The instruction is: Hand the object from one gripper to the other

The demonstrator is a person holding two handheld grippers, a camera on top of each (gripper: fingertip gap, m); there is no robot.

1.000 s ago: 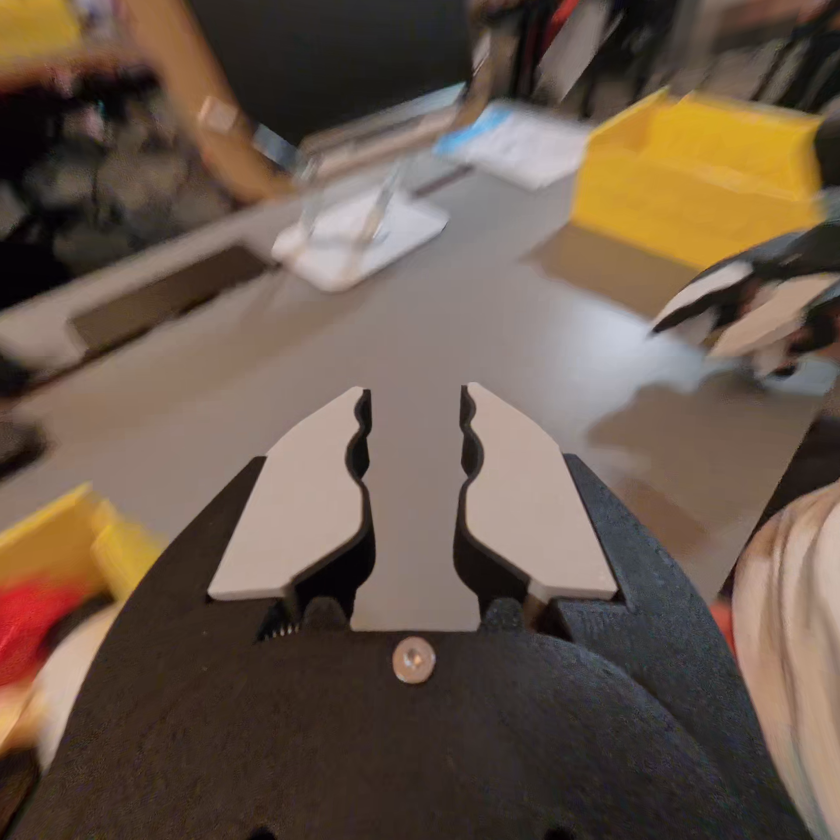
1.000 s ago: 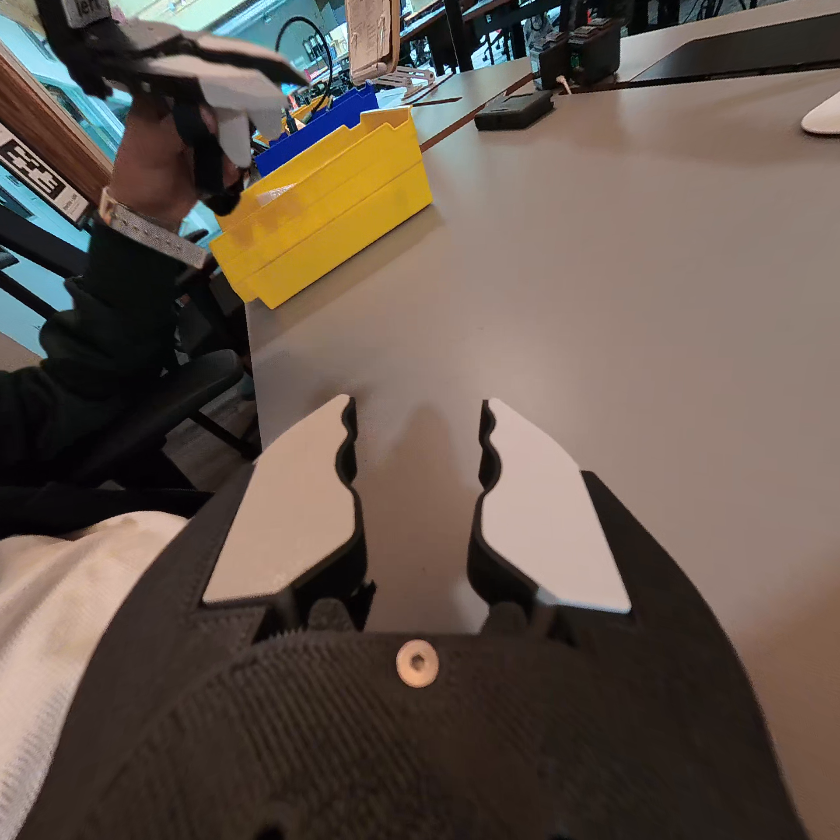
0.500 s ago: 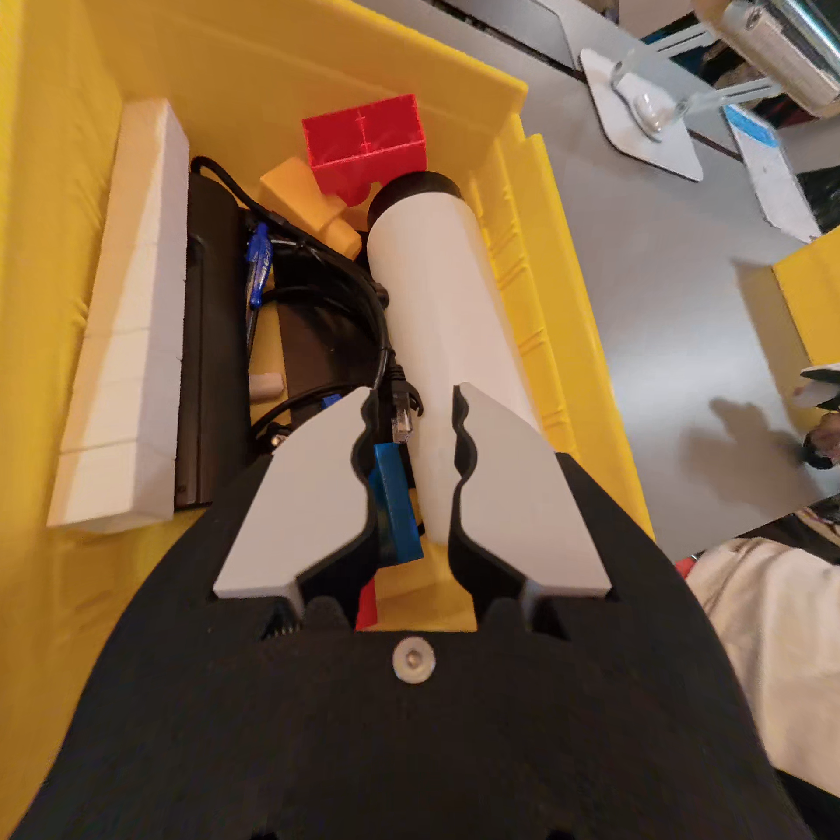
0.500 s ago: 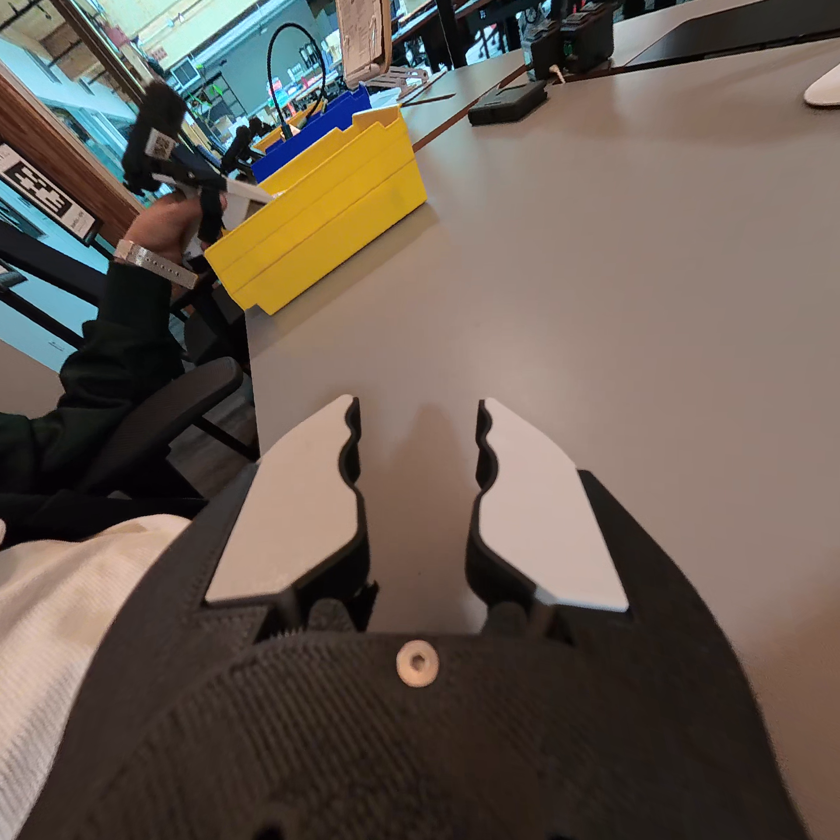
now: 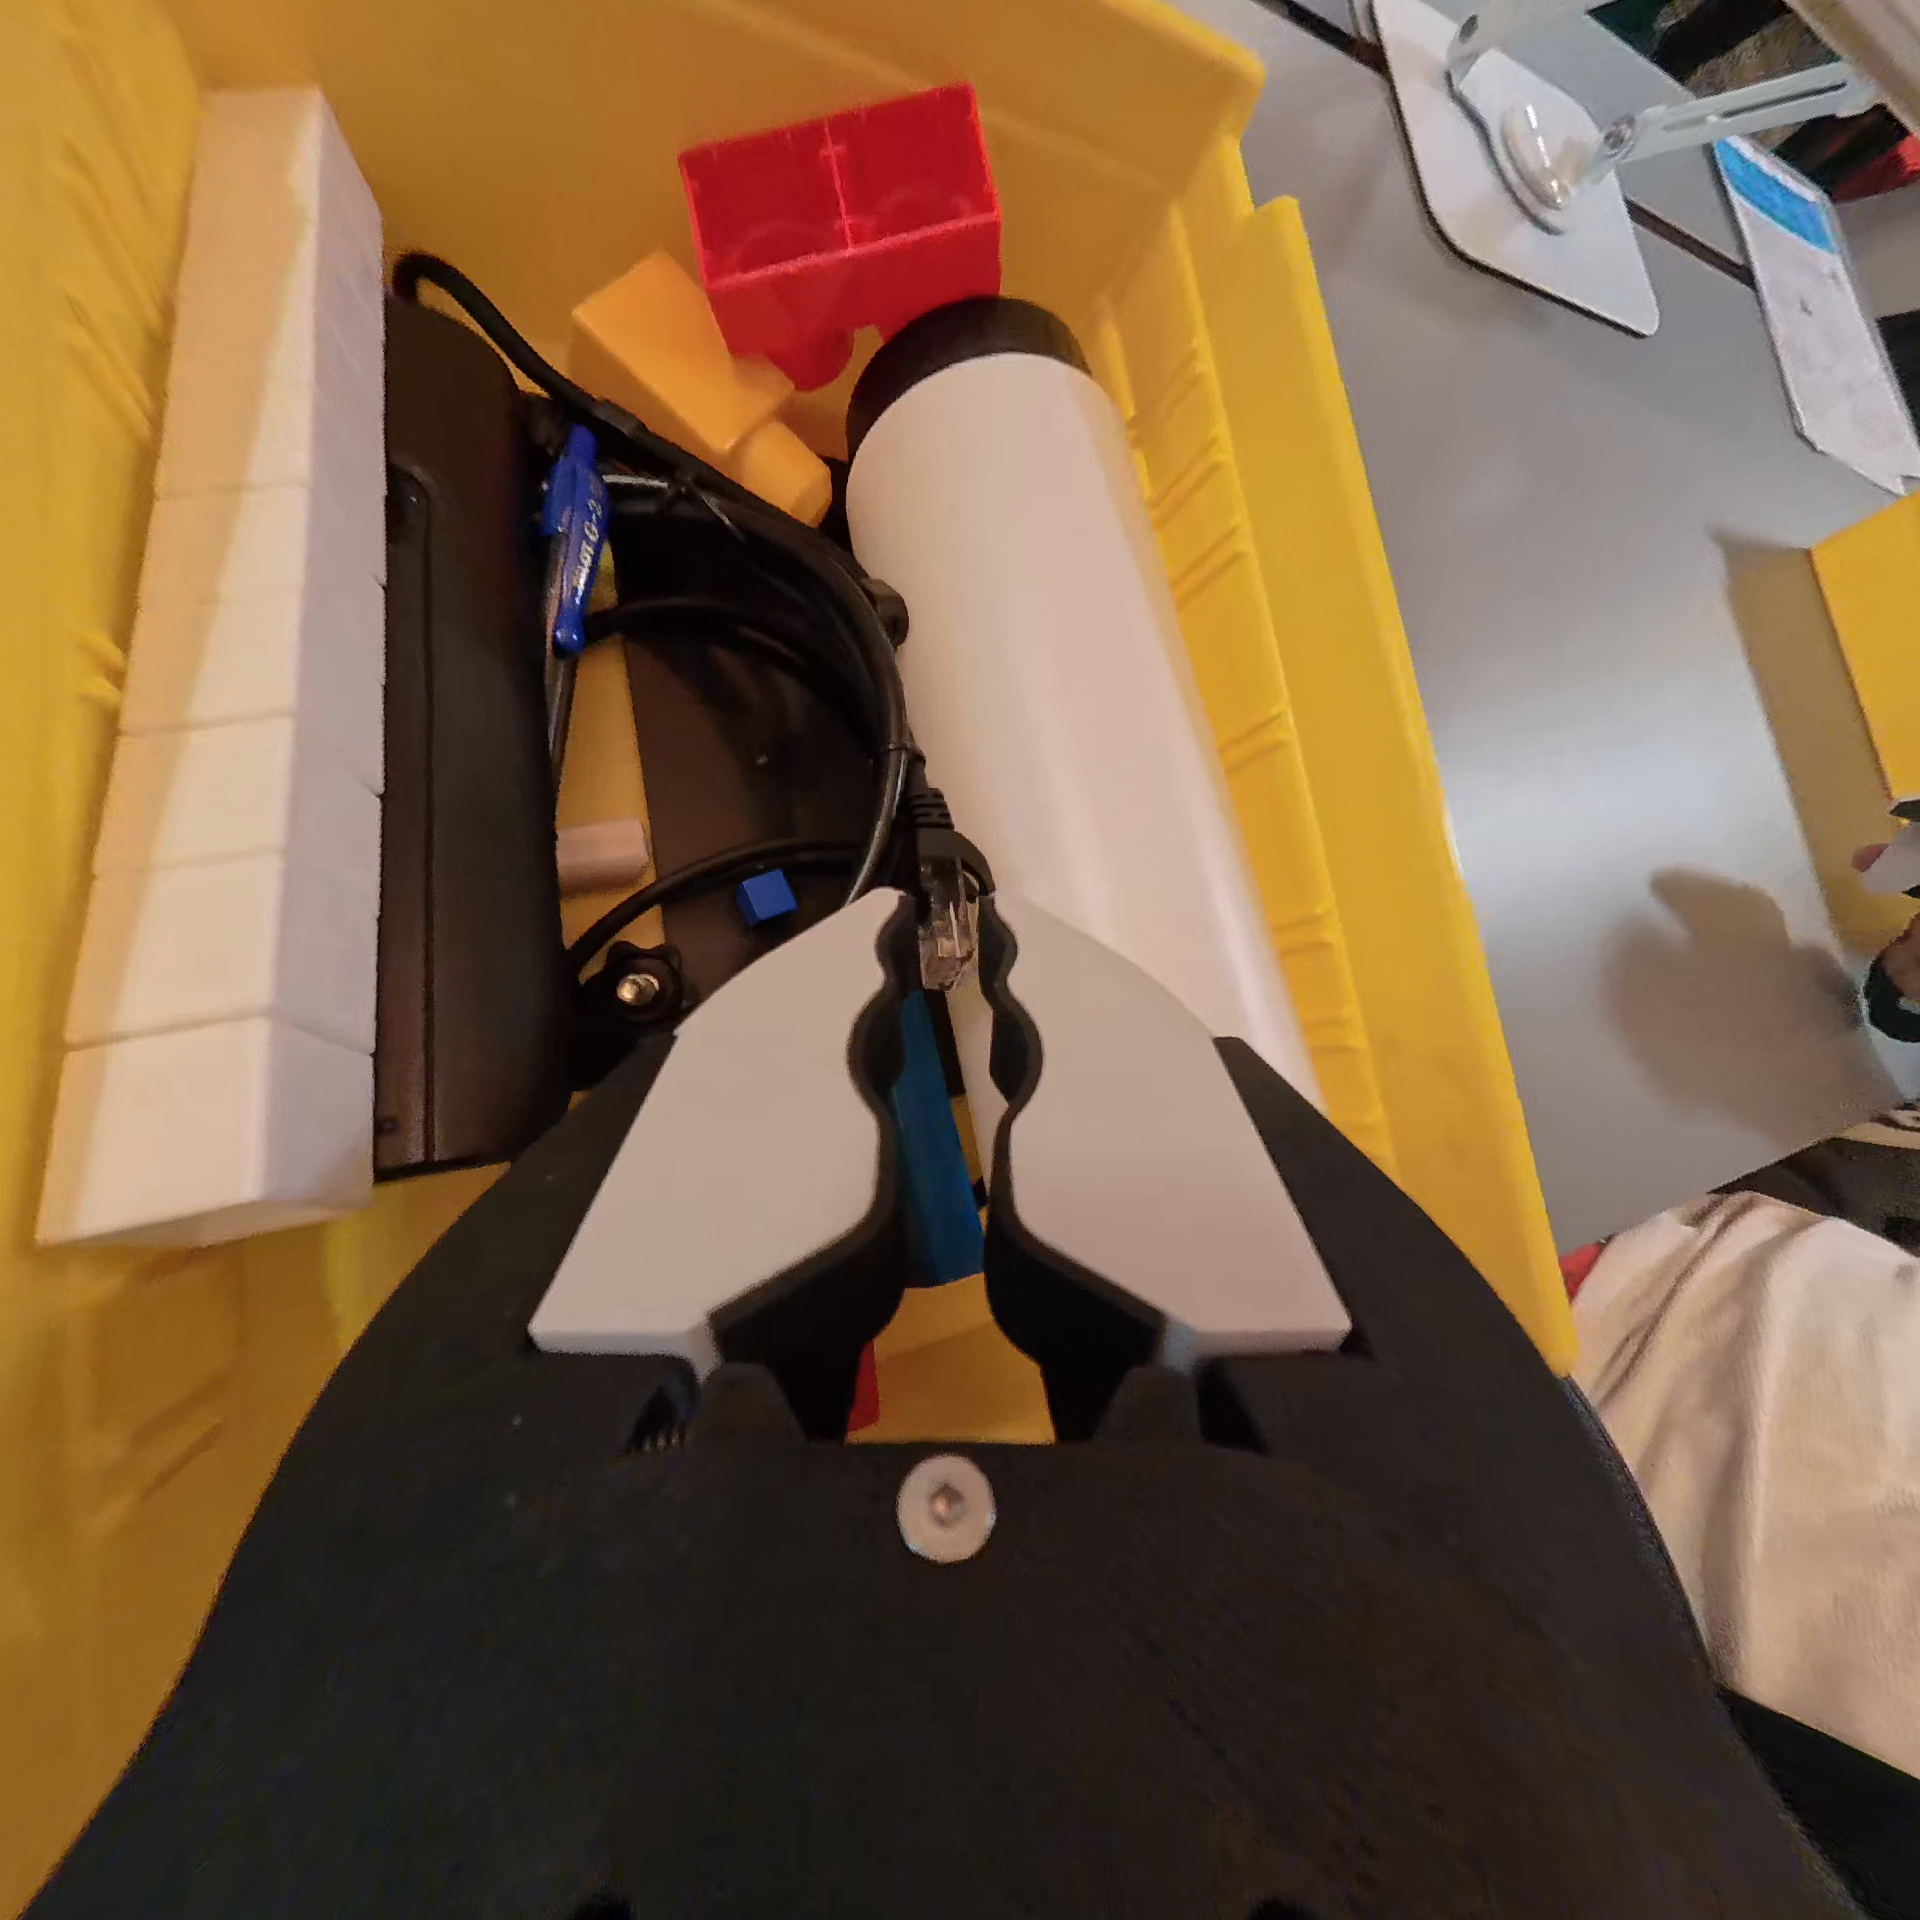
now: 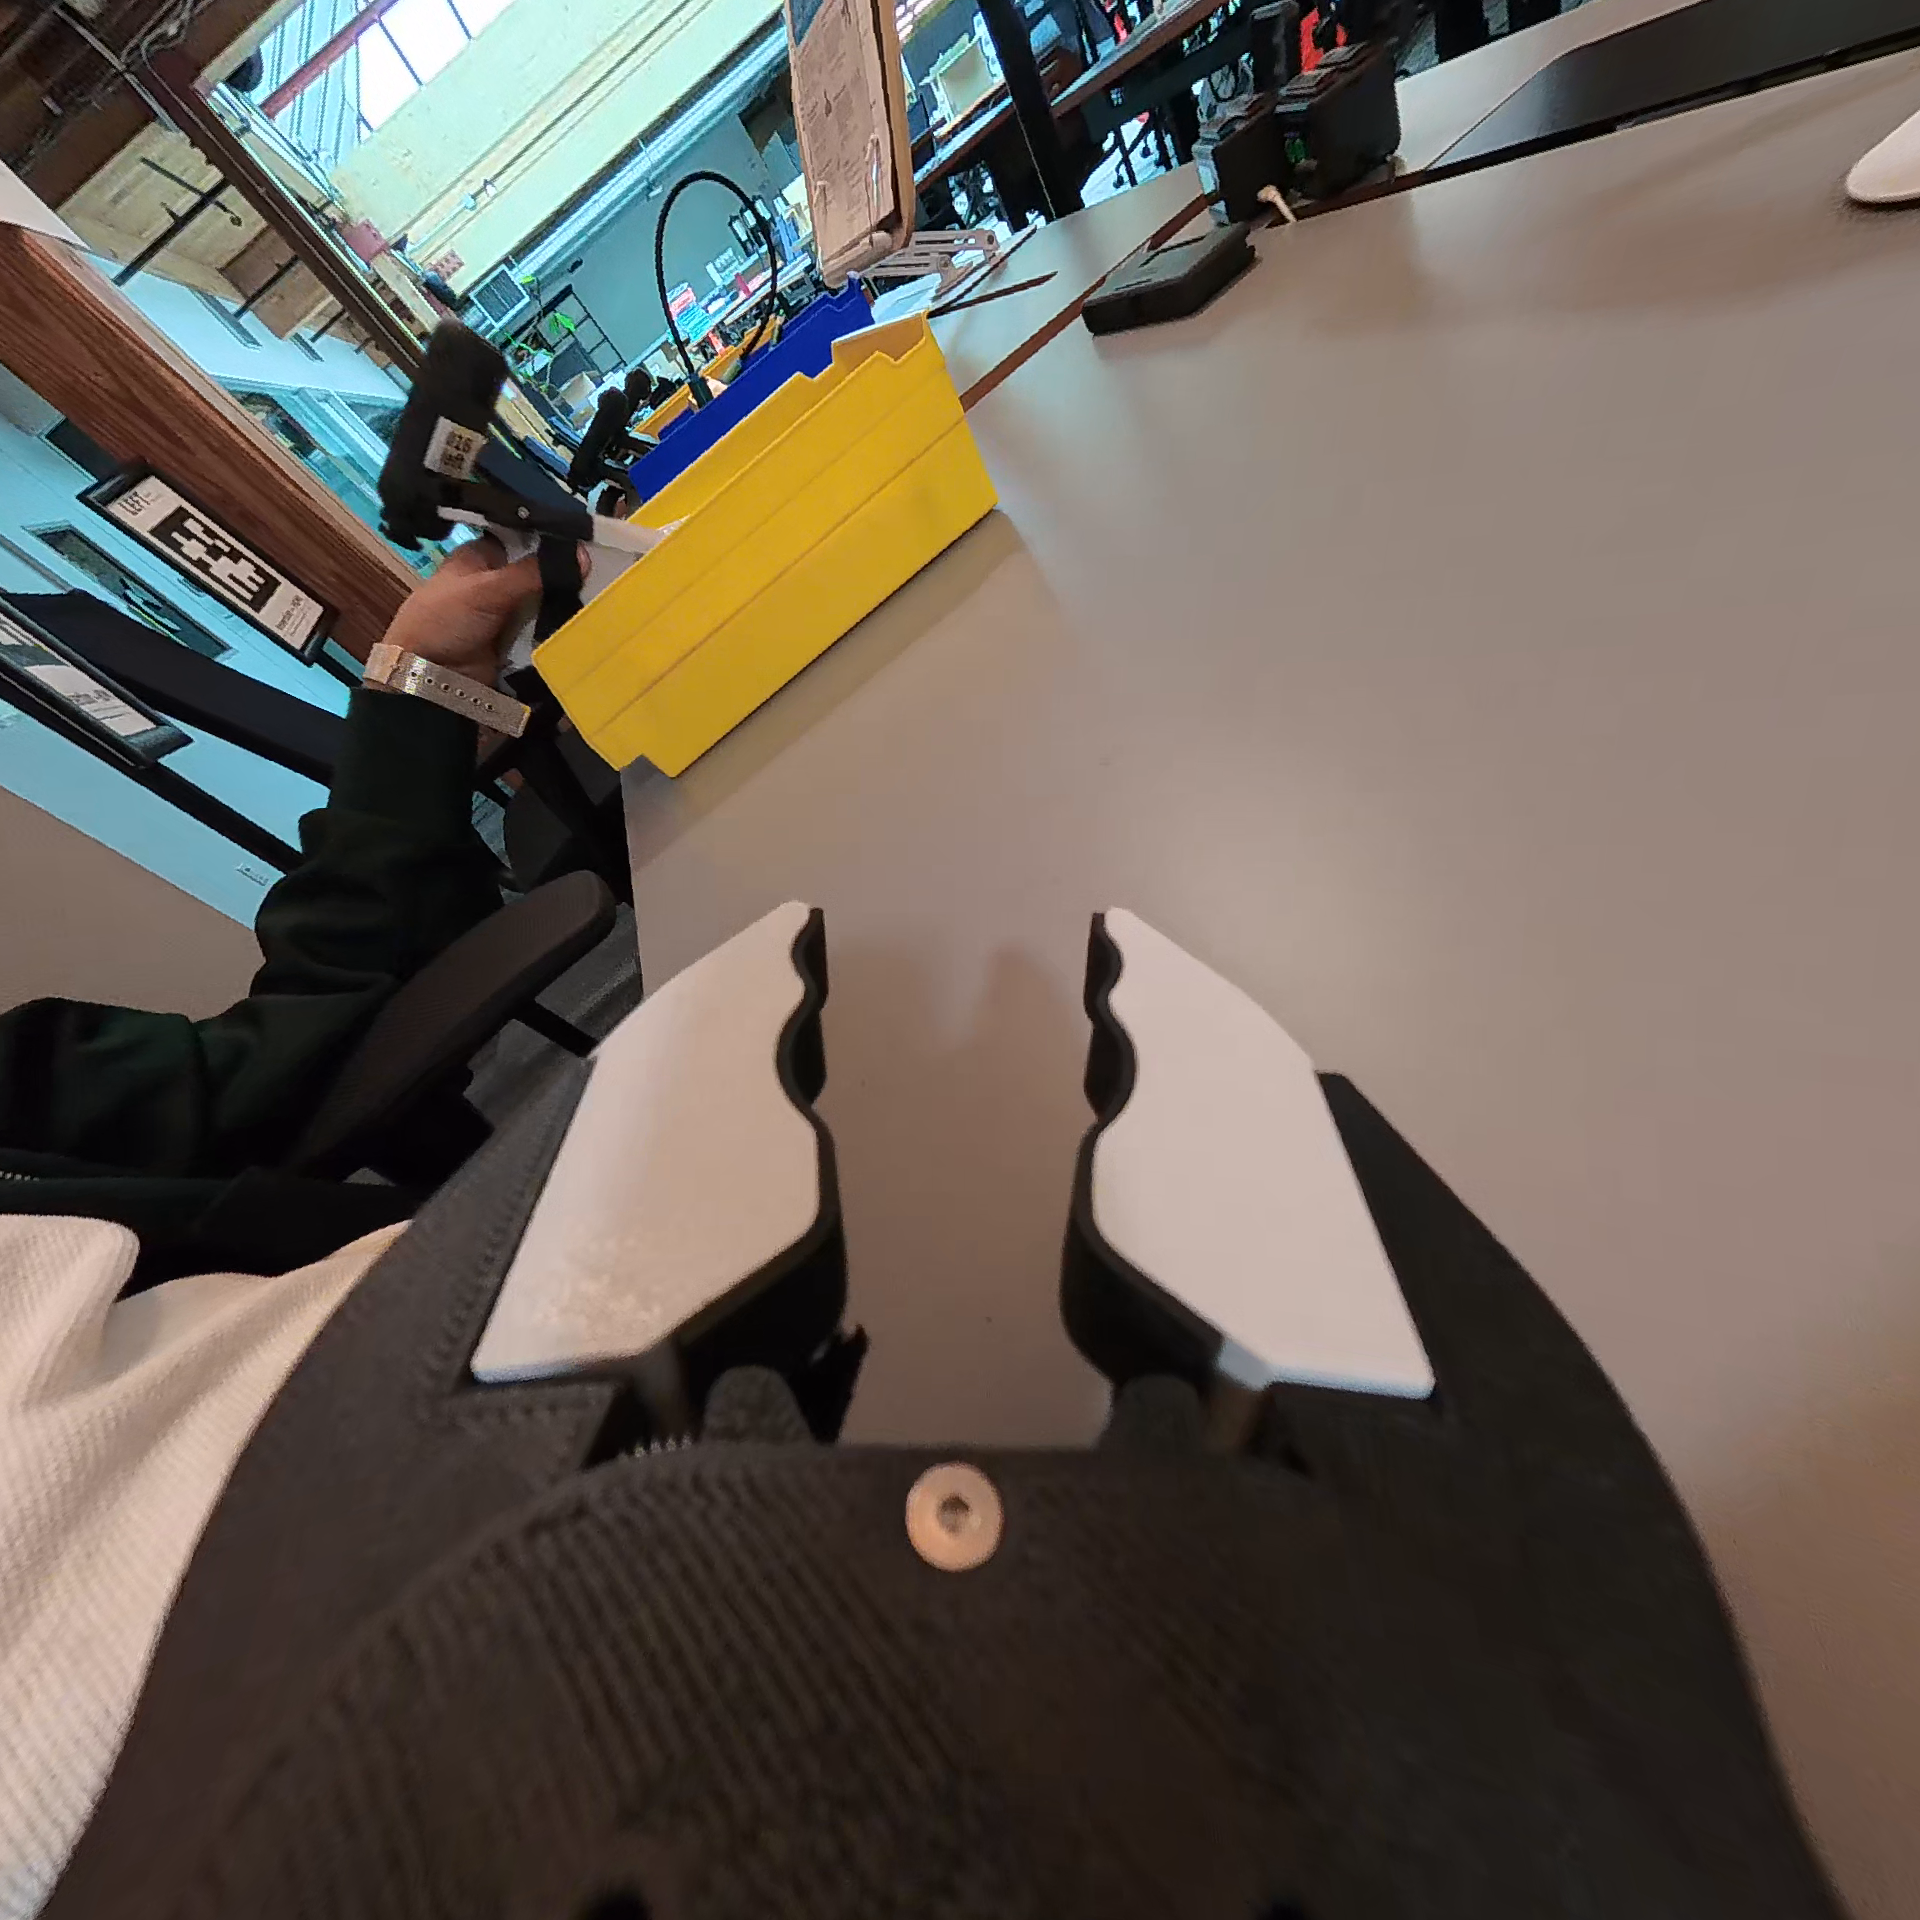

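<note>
Now we are working inside the yellow bin (image 5: 1288,644) with the left hand-held gripper (image 5: 948,925). A second ago it was travelling over the open tabletop (image 6: 1455,727); half a second ago it was already above the bin contents with a wider gap. Its jaws are now narrowing around the clear cable plug (image 5: 943,940) and the blue block (image 5: 935,1143) that shows between the fingers. We cannot tell whether either is actually clamped, since a slim gap remains visible. We judge this as the pick-up step, so the transfer itself is not yet begun.

The right hand-held gripper (image 6: 956,935) is waiting low over the tabletop, jaws apart and empty, essentially where it was before.

The left wrist view is giving us the bin contents: a white cylinder (image 5: 1039,675) with a black cap lying along the right wall and touching the right finger, a red block (image 5: 842,208), an orange block (image 5: 686,384), a white segmented bar (image 5: 239,675) along the left wall, and a coiled black cable (image 5: 790,582).

The right wrist view is hiding all of that behind the bin wall, but it is showing the left tool reaching over the bin's near end, held by a hand (image 6: 468,613), and well apart from the right tool.
</note>
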